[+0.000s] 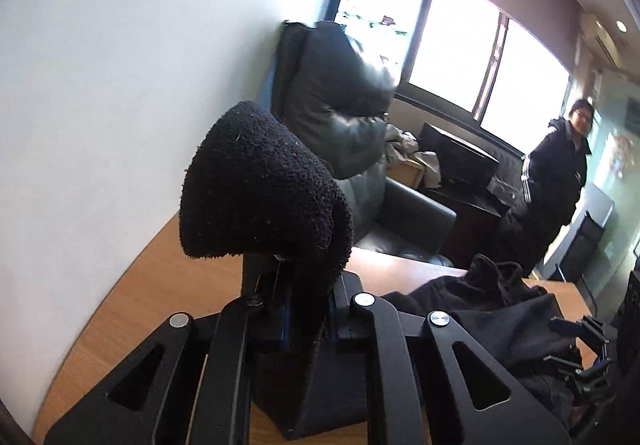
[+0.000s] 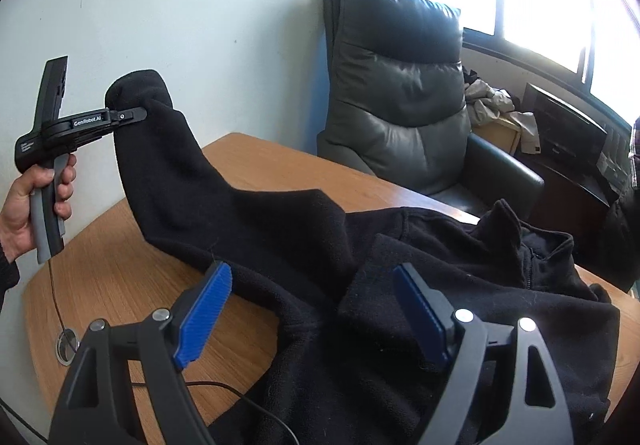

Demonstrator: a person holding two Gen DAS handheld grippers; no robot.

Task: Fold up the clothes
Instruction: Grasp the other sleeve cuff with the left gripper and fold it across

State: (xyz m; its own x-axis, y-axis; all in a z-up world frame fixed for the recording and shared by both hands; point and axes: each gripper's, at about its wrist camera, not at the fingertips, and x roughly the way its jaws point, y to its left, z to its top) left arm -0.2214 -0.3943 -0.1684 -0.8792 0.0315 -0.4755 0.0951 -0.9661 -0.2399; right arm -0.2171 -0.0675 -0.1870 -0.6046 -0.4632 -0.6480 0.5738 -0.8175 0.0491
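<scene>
- Across the lower half of the right wrist frame, one wooden counter is seen, carrying the single garment of the task; its bare top is exposed at lower left and centre.
- Beyond it, at upper centre of the frame, one dark leather armchair is set against the wall; one person in a dark jacket is seen at the right edge of the left wrist frame, standing apart from the work.
- One black fleece jacket is spread over the right part of the counter, collar and zip toward the right of the frame; it is judged to be laid flat so that its parts can be turned in.
- One sleeve is drawn up off the counter toward the upper left of the frame, probably so that it can be carried across the body as a fold.
- The left tool is closed on the sleeve near the cuff, which bulges above the fingers; it is gripped by one hand at the left edge.
- The right tool is held wide open at the bottom of the frame, its two blue pads apart over the jacket's body with nothing gripped between them.
</scene>
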